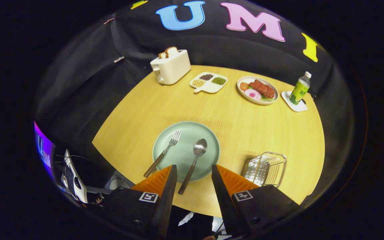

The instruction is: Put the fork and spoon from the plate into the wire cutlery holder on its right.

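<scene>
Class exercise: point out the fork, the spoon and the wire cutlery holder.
fork (164, 152): gripper view, on its neck, over the plate.
spoon (200, 147): gripper view, on its bowl.
wire cutlery holder (265, 168): gripper view, on its wire side.

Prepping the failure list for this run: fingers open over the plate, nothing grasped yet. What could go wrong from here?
1. The spoon handle lies between the open gripper fingers, but flat on the green plate; a shallow close may slide off it or shift the plate.
2. The fork lies close beside the spoon, so the near finger could knock it off the rim.
3. The wire cutlery holder looks light; a handle catching its rim may tip it.
</scene>
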Motion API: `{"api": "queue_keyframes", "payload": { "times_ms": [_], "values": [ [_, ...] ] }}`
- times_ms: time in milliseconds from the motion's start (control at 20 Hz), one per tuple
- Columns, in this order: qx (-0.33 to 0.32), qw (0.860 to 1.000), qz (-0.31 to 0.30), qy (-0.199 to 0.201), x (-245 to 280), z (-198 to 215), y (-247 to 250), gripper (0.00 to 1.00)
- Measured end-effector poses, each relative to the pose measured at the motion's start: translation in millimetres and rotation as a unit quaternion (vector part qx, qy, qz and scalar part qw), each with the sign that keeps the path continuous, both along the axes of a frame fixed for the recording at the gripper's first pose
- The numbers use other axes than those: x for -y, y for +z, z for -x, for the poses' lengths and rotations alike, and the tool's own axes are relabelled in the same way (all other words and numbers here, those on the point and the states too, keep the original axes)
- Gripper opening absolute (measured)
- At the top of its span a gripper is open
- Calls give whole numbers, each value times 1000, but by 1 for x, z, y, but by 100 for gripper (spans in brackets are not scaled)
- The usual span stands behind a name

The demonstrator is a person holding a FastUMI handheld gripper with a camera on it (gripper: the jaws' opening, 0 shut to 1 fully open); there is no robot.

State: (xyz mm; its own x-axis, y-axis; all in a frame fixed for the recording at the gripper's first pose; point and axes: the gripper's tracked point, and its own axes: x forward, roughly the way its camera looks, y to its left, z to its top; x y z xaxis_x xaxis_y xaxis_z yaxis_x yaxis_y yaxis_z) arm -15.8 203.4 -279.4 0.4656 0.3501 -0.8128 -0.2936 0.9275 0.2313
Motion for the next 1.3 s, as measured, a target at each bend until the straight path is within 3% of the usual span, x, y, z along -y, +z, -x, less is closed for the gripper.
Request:
{"api": "queue_keyframes", "payload": {
  "times_ms": [100,600,700,900,950,1000,1100,1300],
  "values": [
    [-26,1000,16,3,-8,-1,-26,61],
    [-100,991,86,-20,-34,-14,-104,61],
    [-112,989,95,-33,-32,-13,-113,46],
    [-121,985,110,-55,-24,-18,-125,48],
    [-115,985,113,-69,-20,-22,-127,29],
    [-116,985,109,-72,-19,-22,-130,18],
    [-113,986,110,-61,-15,-22,-124,12],
    [-100,989,89,-58,-14,-22,-108,9]
  ]
}}
